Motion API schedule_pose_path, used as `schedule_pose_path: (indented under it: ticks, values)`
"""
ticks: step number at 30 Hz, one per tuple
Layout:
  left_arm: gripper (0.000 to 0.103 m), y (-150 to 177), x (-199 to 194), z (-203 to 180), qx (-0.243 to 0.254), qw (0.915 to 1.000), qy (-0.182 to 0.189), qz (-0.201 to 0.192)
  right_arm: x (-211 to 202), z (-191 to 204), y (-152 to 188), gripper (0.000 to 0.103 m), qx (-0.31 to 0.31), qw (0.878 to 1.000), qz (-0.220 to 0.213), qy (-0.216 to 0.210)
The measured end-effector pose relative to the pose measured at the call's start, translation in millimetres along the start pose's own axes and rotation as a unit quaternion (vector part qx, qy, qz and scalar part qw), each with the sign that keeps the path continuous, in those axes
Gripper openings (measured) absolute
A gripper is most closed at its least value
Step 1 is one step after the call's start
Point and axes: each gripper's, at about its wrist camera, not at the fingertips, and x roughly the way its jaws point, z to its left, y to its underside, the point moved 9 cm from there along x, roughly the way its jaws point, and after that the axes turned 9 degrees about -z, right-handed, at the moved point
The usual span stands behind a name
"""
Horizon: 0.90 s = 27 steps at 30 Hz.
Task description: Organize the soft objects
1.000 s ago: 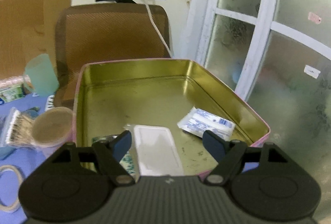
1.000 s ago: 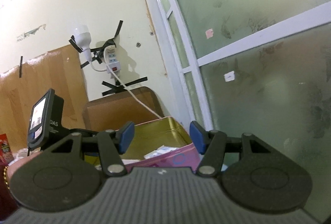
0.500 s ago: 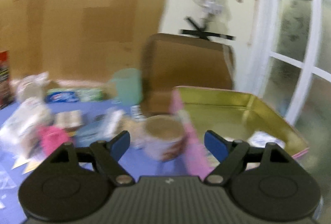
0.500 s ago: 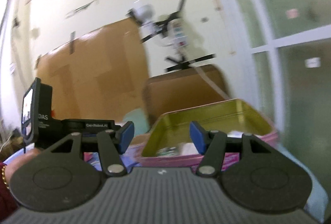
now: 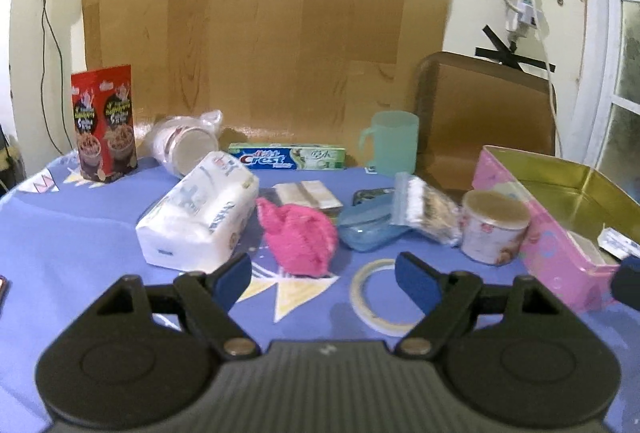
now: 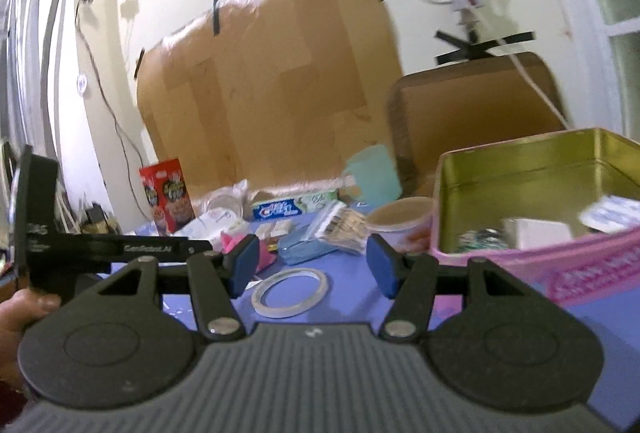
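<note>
You were between picks: your left claw [image 5: 322, 275] hung wide open and empty above the table [image 5: 80, 257], facing the pink fluffy cloth [image 5: 298, 233], and your right claw [image 6: 308, 267] was likewise spread wide with nothing in it. Taking the pink tin [image 5: 560, 233] as the landmark, the cloth lay well to its left, with the round paper-lidded tub [image 5: 494, 225] just beside the tin's near corner, and the clear bag [image 5: 424, 211] and blue case [image 5: 368, 231] between tub and cloth. The tissue pack [image 5: 200, 217] sat farther left again, just beside the cloth. The tape ring [image 5: 380, 293] lay on the table nearer to you than the tub. By my reading, the cloth was the likely next pick; that would call for lowering the left claw over it, closing gently on its bulk, and carrying it right to the tin. From the right wrist view the tin [image 6: 520, 169] stood open and already held a white packet [image 6: 538, 233], a blue-printed sachet [image 6: 612, 213] and something dark I could not identify.
</note>
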Motion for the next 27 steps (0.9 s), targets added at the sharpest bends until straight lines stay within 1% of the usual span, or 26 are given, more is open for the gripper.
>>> schedule_pose_path:
  ticks: [3,5,8,9,11,13,15,17,19,20,22,23,24,25,27]
  values:
    - [0.082,10.7,12.6,13.6,-0.010,0.9998,0.015,0.001,27.1,12.8,7.1,0.062,-0.037,0.999,0.024,-0.001]
    - [0.082,16.3,18.3,23.7,-0.014,0.9996,0.022,-0.008,51.1,20.6,12.0,0.062,-0.088,0.995,0.039,0.006]
    - [0.082,19.1,25.8,37.0,-0.018,0.9990,0.033,-0.024,93.0,25.2,19.4,0.063,-0.177,0.982,0.060,0.026]
    - [0.082,20.3,27.2,40.7,-0.017,0.9988,0.034,-0.030,105.9,24.0,21.9,0.065,-0.199,0.977,0.066,0.034]
    - [0.083,24.5,30.3,46.8,-0.015,0.9985,0.038,-0.036,133.7,19.5,28.3,0.066,-0.226,0.969,0.085,0.044]
    - [0.083,31.2,34.0,51.4,-0.017,0.9985,0.042,-0.031,157.5,14.9,37.3,0.066,-0.246,0.962,0.108,0.051]
    - [0.083,33.6,36.0,54.6,-0.036,0.9972,0.062,-0.024,176.1,13.4,47.3,0.066,-0.269,0.953,0.131,0.050]
    - [0.083,30.0,32.4,56.9,-0.047,0.9953,0.075,-0.039,190.2,15.1,55.6,0.066,-0.300,0.942,0.142,0.055]
    - [0.083,30.0,32.6,57.2,-0.051,0.9945,0.082,-0.039,200.7,13.7,62.4,0.064,-0.337,0.928,0.146,0.068]
    - [0.083,29.6,31.7,57.0,-0.053,0.9940,0.085,-0.043,203.2,12.9,65.1,0.057,-0.349,0.923,0.147,0.070]
    - [0.083,28.0,29.8,58.0,-0.058,0.9931,0.088,-0.051,202.6,14.0,66.3,0.028,-0.386,0.909,0.132,0.080]
    - [0.083,27.8,28.2,58.3,-0.062,0.9925,0.090,-0.055,198.4,16.2,64.5,0.025,-0.396,0.907,0.123,0.078]
    - [0.083,27.2,27.7,59.1,-0.065,0.9919,0.092,-0.058,190.9,18.7,61.6,0.021,-0.395,0.908,0.116,0.072]
    - [0.083,27.5,27.0,59.2,-0.068,0.9917,0.092,-0.058,180.0,22.3,58.6,0.020,-0.393,0.911,0.110,0.064]
    - [0.083,27.6,27.3,59.8,-0.072,0.9916,0.091,-0.057,157.3,31.0,54.1,0.020,-0.406,0.907,0.093,0.054]
